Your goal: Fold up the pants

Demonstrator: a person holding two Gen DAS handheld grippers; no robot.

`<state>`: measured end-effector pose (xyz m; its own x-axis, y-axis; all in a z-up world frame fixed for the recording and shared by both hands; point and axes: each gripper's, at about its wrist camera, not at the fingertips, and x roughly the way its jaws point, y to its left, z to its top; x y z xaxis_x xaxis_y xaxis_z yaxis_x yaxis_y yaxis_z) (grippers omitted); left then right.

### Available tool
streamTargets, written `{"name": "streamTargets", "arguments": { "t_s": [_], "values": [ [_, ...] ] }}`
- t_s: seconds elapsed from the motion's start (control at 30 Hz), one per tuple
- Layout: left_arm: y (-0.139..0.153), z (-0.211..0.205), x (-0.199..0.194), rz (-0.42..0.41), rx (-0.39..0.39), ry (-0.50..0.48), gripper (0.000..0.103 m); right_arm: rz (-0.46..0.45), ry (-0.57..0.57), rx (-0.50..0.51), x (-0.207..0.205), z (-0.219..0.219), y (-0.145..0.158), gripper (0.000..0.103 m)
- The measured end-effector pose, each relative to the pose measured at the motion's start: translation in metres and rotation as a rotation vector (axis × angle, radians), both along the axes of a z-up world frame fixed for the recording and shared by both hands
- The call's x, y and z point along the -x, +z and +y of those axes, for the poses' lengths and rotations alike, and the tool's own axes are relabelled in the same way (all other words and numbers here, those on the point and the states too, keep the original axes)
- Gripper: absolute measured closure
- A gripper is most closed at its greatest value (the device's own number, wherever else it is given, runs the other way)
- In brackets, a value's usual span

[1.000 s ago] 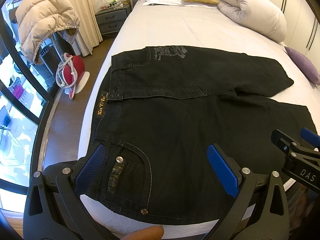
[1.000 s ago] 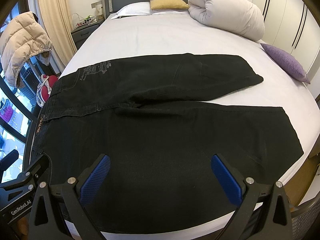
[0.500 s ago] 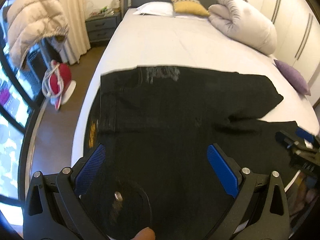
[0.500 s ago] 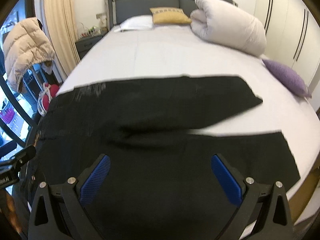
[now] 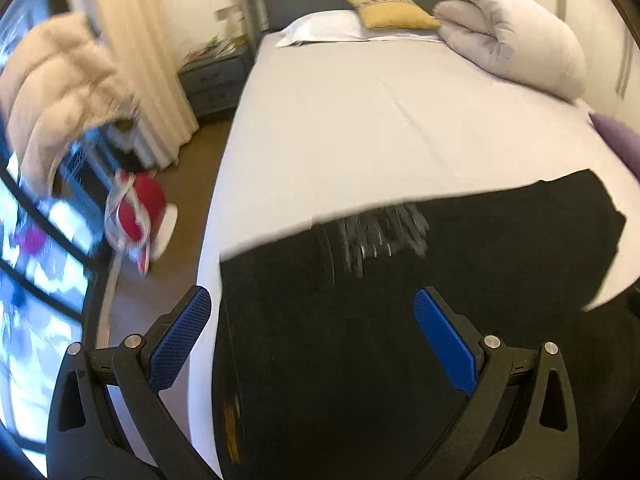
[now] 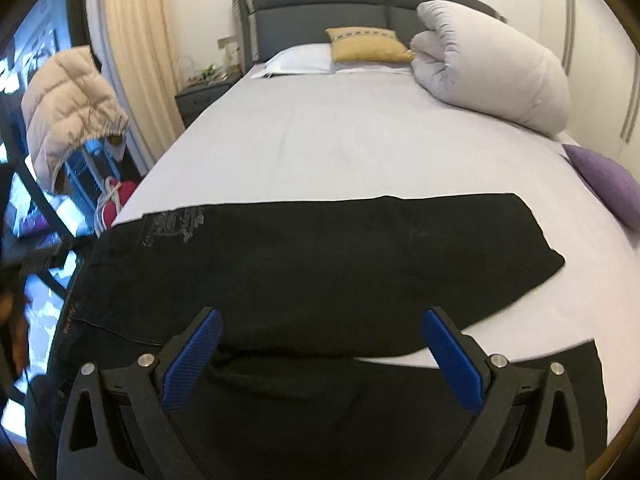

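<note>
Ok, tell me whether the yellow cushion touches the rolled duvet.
Touching. The right wrist view shows the yellow cushion's right corner pressed against the rolled duvet.

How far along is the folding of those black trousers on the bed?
Done: the black pants lie spread flat on the bed, legs apart. In hand: nothing; the left gripper and right gripper are open above the cloth. Left: every fold, since no leg lies over the other.
</note>
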<state>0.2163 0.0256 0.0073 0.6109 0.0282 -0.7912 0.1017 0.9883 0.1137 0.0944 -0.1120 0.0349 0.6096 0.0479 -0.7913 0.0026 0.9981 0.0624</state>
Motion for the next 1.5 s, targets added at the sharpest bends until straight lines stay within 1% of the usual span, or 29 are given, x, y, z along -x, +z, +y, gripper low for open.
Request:
{"name": "streamTargets", "arguments": {
  "t_s": [0.1, 0.13, 0.17, 0.23, 0.27, 0.33, 0.43, 0.47, 0.53, 0.57, 0.6, 0.63, 0.67, 0.7, 0.77, 0.8, 0.83, 0.9, 1.0, 1.13, 1.23, 1.33, 1.37, 1.43, 1.5],
  "values": [
    [-0.009, -0.006, -0.051, 0.050, 0.008, -0.124, 0.000, 0.017, 0.053, 0.002, -0.014, -0.004, -0.007, 0.008],
    [-0.017, -0.009, -0.071, 0.083, 0.011, -0.192, 0.001, 0.021, 0.068, 0.011, -0.018, -0.004, -0.010, 0.012],
    [-0.024, -0.010, -0.086, 0.112, 0.012, -0.238, 0.003, 0.023, 0.083, 0.018, -0.022, -0.005, -0.012, 0.017],
    [-0.040, -0.014, -0.114, 0.198, 0.025, -0.337, 0.022, 0.037, 0.112, 0.028, -0.030, -0.006, -0.017, 0.020],
    [-0.050, -0.014, -0.128, 0.247, 0.020, -0.370, 0.024, 0.043, 0.125, 0.027, -0.034, -0.007, -0.019, 0.020],
    [-0.067, -0.016, -0.148, 0.323, 0.025, -0.434, 0.025, 0.047, 0.145, 0.012, -0.041, -0.009, -0.023, 0.020],
    [-0.088, -0.017, -0.173, 0.413, 0.034, -0.488, 0.025, 0.054, 0.168, -0.005, -0.051, -0.010, -0.027, 0.020],
    [-0.093, -0.018, -0.178, 0.434, 0.031, -0.499, 0.027, 0.057, 0.175, -0.004, -0.054, -0.009, -0.029, 0.020],
    [-0.106, -0.021, -0.186, 0.498, 0.018, -0.531, 0.042, 0.066, 0.201, -0.002, -0.059, -0.005, -0.034, 0.021],
    [-0.110, -0.022, -0.188, 0.514, 0.013, -0.544, 0.044, 0.067, 0.215, 0.001, -0.062, -0.003, -0.035, 0.022],
    [-0.109, -0.024, -0.188, 0.514, 0.007, -0.554, 0.052, 0.067, 0.229, 0.009, -0.065, 0.000, -0.037, 0.022],
    [-0.108, -0.025, -0.189, 0.512, 0.006, -0.565, 0.072, 0.068, 0.243, 0.019, -0.068, 0.003, -0.038, 0.022],
    [-0.105, -0.026, -0.191, 0.515, 0.009, -0.565, 0.080, 0.068, 0.253, 0.022, -0.071, 0.005, -0.039, 0.024],
    [-0.104, -0.026, -0.191, 0.517, 0.008, -0.560, 0.081, 0.068, 0.261, 0.021, -0.075, 0.006, -0.039, 0.025],
    [-0.101, -0.028, -0.190, 0.502, -0.004, -0.563, 0.086, 0.066, 0.278, 0.004, -0.083, 0.008, -0.038, 0.026],
    [-0.097, -0.029, -0.185, 0.486, -0.008, -0.562, 0.091, 0.061, 0.290, -0.004, -0.087, 0.009, -0.037, 0.026],
    [-0.093, -0.030, -0.181, 0.455, -0.021, -0.561, 0.093, 0.055, 0.305, -0.003, -0.093, 0.012, -0.036, 0.027],
    [-0.082, -0.030, -0.168, 0.397, -0.022, -0.557, 0.095, 0.050, 0.340, 0.008, -0.101, 0.018, -0.032, 0.027],
    [-0.061, -0.025, -0.150, 0.302, -0.006, -0.551, 0.095, 0.033, 0.436, 0.024, -0.119, 0.029, -0.026, 0.030],
    [-0.038, -0.031, -0.120, 0.188, -0.047, -0.571, 0.095, 0.038, 0.528, 0.067, -0.146, 0.040, -0.025, 0.030],
    [-0.023, -0.016, -0.104, 0.148, -0.030, -0.573, 0.095, 0.059, 0.582, 0.090, -0.166, 0.047, -0.027, 0.032],
    [-0.017, -0.009, -0.098, 0.115, -0.040, -0.578, 0.095, 0.082, 0.650, 0.099, -0.180, 0.057, -0.030, 0.033],
    [-0.016, -0.007, -0.100, 0.111, -0.042, -0.581, 0.095, 0.089, 0.675, 0.102, -0.182, 0.063, -0.030, 0.034],
    [-0.009, 0.003, -0.089, 0.108, -0.040, -0.584, 0.095, 0.106, 0.741, 0.103, -0.186, 0.078, -0.031, 0.036],
    [-0.011, 0.001, -0.084, 0.108, -0.036, -0.584, 0.095, 0.115, 0.798, 0.116, -0.188, 0.092, -0.031, 0.038]
  ]
}}
